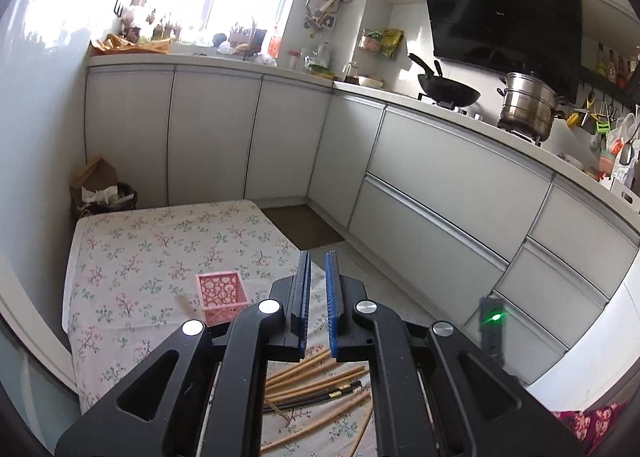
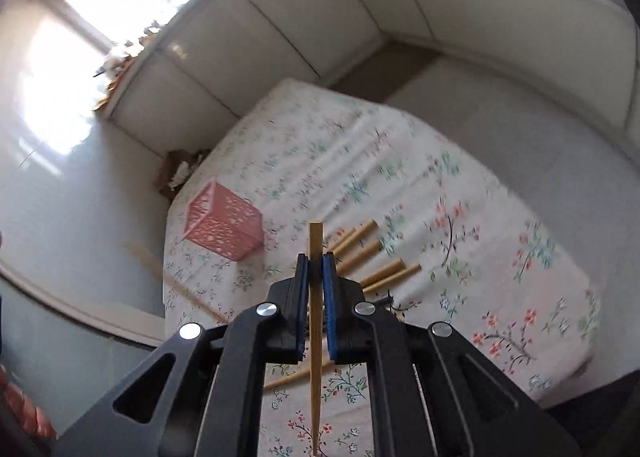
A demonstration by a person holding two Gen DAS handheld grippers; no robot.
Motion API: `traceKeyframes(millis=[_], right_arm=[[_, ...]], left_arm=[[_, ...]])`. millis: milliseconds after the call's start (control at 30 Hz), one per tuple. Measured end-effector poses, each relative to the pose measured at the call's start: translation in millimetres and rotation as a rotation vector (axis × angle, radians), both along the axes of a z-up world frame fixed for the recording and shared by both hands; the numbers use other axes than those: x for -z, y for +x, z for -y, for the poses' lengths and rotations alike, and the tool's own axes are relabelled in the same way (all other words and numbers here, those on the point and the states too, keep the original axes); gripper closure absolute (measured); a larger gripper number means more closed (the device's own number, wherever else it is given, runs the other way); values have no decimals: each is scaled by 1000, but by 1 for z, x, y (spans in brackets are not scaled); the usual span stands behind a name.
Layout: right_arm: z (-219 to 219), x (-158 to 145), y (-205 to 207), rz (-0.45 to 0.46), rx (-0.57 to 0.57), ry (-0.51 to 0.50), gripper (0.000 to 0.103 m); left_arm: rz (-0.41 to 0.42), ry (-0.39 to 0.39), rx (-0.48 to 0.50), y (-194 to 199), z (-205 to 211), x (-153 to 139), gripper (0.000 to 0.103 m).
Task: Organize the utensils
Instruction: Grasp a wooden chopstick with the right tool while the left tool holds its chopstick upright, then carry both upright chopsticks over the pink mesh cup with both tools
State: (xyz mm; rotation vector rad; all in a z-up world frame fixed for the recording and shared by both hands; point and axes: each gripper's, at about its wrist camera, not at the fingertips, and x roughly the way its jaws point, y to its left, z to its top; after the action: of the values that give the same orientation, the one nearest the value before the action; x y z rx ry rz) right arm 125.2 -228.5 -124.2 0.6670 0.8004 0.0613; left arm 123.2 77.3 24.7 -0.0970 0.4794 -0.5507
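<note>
Held chopstick [image 2: 315,321]: one pale wooden stick, pinched between the jaws of the right gripper [image 2: 316,269]; it runs lengthwise along the fingers, blunt end poking out past the tips, thin end trailing back under the gripper.
Chopstick pile [image 2: 374,257]: loose fan of wooden sticks on the floral cloth, near the pink basket, on its right in the right wrist view (the left wrist view shows at least one darker pair among them [image 1: 320,393]).
Pink basket [image 2: 222,223]: perforated, square, standing on the floral tablecloth [image 2: 460,185] near its left edge; whether anything is inside, I cannot tell.
Stray stick [image 2: 180,281]: seems to lie at the cloth's edge just below the basket (blurred).
Left gripper [image 1: 318,281]: jaws slightly apart, nothing between them; hangs above the pile, basket ahead-left of it.
Step in hand: one stick lifted, carry to basket under way, by my reading.
Next move calls for: swinging the stick left over the basket mouth, tipping it upright, then releasing.
</note>
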Motion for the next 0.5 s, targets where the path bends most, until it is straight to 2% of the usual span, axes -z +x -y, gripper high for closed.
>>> traceKeyframes(millis=[100,167,200,233,300,400,467,500], right_arm=[[-8,-14,-16,59,-53,-52,96],[-12,-19,-21,76,-78,-65,96],[-15,-19,-23,78,-85,-63,96],[-16,-18,-22,73,-96,-60,96],[-12,-16,-27,63,-91,-45,96],[-2,-6,-30,45,-73,-1,95],[4,2,-30,31,-64,12,95],[7,6,-29,25,-60,16,95]], left_arm=[[-6,13,-1,-5,-1,-1,96],[-83,5,-35,3,-10,10,95],[-180,-2,-77,18,-19,25,89],[-272,-7,-125,34,-27,41,73],[-422,8,-210,63,-41,78,62],[-584,43,-288,94,-49,132,62],[-666,102,-257,104,-29,173,62],[-673,133,-253,104,-21,184,62]])
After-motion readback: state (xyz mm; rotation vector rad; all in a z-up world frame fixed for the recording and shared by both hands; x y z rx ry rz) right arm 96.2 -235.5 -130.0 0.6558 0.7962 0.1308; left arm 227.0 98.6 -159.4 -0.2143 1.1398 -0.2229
